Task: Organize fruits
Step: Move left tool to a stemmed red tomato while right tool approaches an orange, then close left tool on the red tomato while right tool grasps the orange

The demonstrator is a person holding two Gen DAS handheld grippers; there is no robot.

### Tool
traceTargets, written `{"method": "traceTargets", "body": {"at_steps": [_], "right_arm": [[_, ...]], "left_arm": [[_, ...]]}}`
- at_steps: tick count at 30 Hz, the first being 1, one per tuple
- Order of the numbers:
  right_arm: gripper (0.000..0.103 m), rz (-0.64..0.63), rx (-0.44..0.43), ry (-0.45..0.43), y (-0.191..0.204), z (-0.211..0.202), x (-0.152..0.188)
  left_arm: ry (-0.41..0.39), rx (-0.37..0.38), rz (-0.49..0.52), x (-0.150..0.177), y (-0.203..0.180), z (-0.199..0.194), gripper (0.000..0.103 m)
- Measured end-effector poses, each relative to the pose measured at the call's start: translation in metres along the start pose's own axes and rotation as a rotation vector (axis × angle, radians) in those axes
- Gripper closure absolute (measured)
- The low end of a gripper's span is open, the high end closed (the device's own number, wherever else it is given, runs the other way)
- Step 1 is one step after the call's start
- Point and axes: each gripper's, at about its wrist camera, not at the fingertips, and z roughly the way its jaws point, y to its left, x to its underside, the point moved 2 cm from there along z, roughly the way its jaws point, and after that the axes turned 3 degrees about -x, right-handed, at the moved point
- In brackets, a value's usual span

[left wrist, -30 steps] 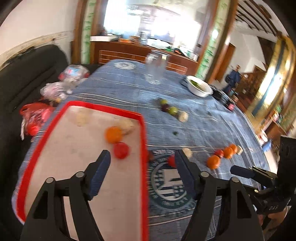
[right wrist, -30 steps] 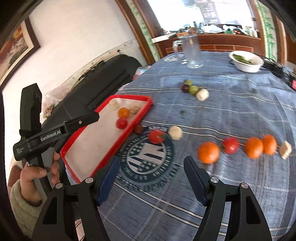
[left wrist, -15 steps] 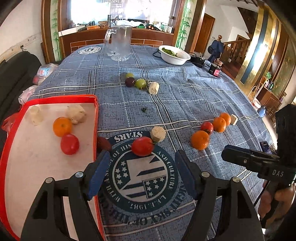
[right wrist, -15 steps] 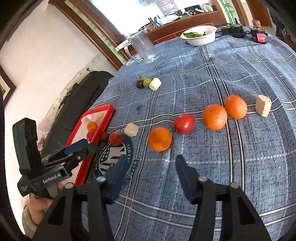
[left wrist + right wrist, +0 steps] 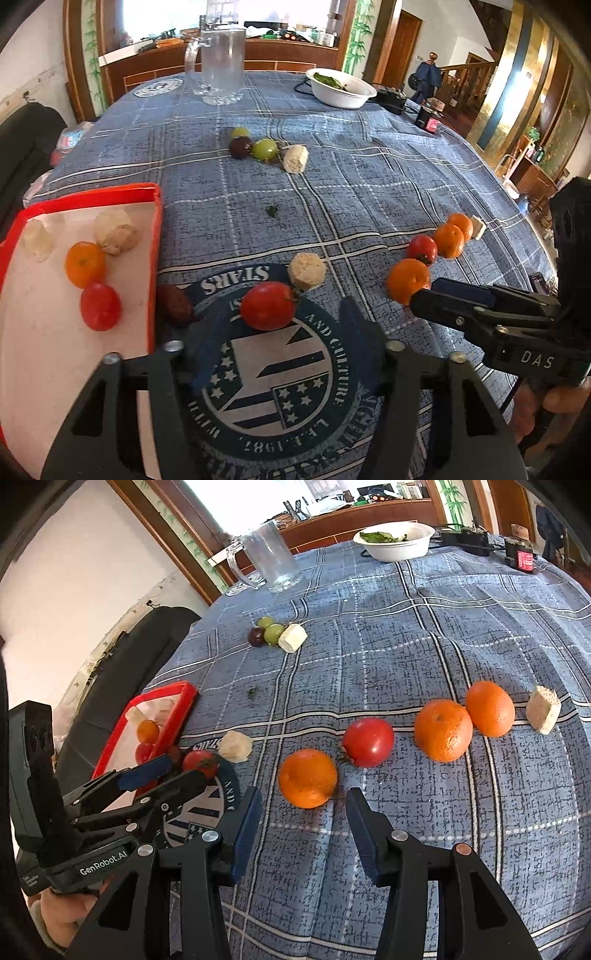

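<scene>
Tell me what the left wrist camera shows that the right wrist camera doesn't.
Only the left wrist view shows the whole inside of the red tray, with an orange, a tomato and two pale chunks, plus the dark fruit lying beside the tray. Only the right wrist view shows the right claw open just short of the nearest orange, and the hand holding the left claw. Both show the grapes, the glass mug, the white bowl and the row of oranges and tomatoes.

Red tray (image 5: 155, 236) cut off at left edge.
</scene>
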Motion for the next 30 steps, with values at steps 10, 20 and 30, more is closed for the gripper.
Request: {"method": "traceTargets", "body": {"at_steps": [10,20,30], "right_arm": [[0.055,-0.021,0.032,0.019,0.003,0.015,-0.009],[0.066,-0.036,0.045,-0.002,0.003,0.011,-0.007],[0.066,-0.049,0.010,-0.021,0.012,-0.002,-0.005]], "left_arm": [[0.033,-0.059,-0.001,-0.003,0.004,0.016,0.056],[0.035,-0.084,-0.016,-0.006,0.009,0.022,0.074],[-0.008,-0.031,-0.074,0.003,0.015,-0.007,0.074]]}}
